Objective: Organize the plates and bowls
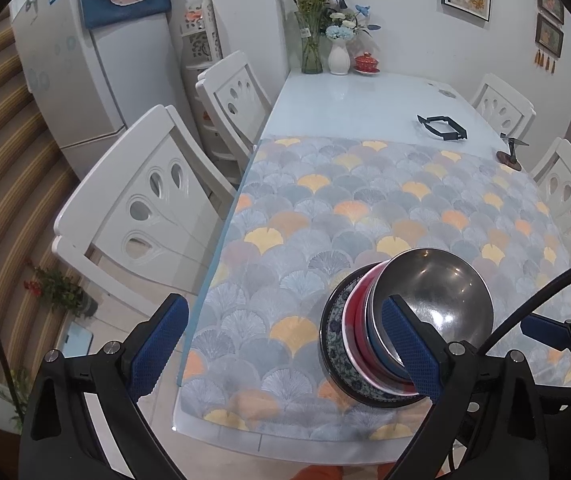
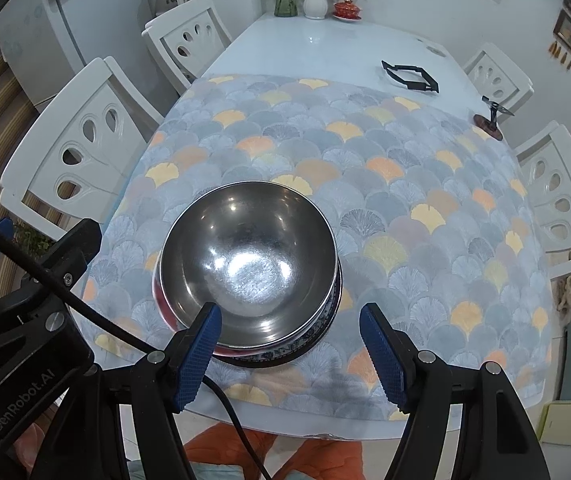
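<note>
Worktop (image 2: 325, 44): white, glossy, w/ a fan-patterned mat (image 2: 365, 168) in grey, yellow and orange covering its near half, reaching the near edge.

Stack of dishes sits on the mat near the worktop's near edge, approx. mid-width. Bottom: blue-and-white patterned plate (image 1: 335, 332) w/ dark rim. Above it: red bowl (image 1: 355, 320), then a blue one (image 1: 377, 336), partly hidden. Top: steel bowl (image 2: 251, 256), upright, empty, shiny inside. Nested, sitting slightly off-centre on the plate.

Left gripper (image 1: 285, 344): jaws wide, nothing between the pads. Its left pad hangs off the worktop's left edge, over the floor; its right pad overlaps the stack's near side in the left wrist view. Contact w/ the stack: cannot tell.

Right gripper (image 2: 289, 356): jaws open at a middling width, nothing clamped. One blue pad overlaps the steel bowl's near rim in the right wrist view; the other stands beside the stack over bare mat. Touching or just above: cannot tell.

Far edge of worktop: glass vase w/ greenery (image 1: 311, 46), white vase w/ blue flowers (image 1: 339, 56), red lidded cup on saucer (image 1: 366, 63). Right side, beyond the mat: black frame-like object (image 1: 441, 126); small stand (image 1: 509, 156) at the mat's far right corner. All well apart from the stack.

White chairs (image 1: 153, 200) at both long edges. Fridge (image 1: 85, 72) at far left.
</note>
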The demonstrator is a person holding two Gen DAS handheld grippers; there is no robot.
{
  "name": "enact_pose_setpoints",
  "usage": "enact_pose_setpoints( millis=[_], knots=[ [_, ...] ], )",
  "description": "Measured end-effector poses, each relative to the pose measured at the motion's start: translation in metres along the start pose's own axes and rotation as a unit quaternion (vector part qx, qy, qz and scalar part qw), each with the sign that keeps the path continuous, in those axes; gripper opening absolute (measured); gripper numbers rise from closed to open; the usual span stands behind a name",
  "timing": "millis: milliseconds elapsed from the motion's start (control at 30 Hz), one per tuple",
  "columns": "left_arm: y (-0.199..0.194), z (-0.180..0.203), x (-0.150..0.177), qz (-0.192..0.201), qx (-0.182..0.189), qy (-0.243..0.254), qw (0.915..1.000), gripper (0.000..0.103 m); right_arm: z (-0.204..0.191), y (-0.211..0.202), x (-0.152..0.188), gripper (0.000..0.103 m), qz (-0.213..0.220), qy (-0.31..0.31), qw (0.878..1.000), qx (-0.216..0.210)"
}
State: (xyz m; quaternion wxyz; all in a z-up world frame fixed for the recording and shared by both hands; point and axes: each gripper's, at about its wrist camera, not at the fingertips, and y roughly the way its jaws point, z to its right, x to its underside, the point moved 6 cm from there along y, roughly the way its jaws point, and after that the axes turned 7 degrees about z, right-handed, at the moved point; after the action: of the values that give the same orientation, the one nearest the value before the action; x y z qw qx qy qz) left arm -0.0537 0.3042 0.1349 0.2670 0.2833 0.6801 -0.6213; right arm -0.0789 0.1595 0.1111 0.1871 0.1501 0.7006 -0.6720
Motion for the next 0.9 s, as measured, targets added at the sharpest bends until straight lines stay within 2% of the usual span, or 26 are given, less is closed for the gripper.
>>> enact_pose_setpoints(
  millis=[900],
  knots=[
    [0.0010,0.0005,0.0080,-0.015,0.002,-0.003,0.9999,0.097,-0.0003,0.0059,0.0058,0.069,-0.015,0.009,1.000,-0.004]
  ],
)
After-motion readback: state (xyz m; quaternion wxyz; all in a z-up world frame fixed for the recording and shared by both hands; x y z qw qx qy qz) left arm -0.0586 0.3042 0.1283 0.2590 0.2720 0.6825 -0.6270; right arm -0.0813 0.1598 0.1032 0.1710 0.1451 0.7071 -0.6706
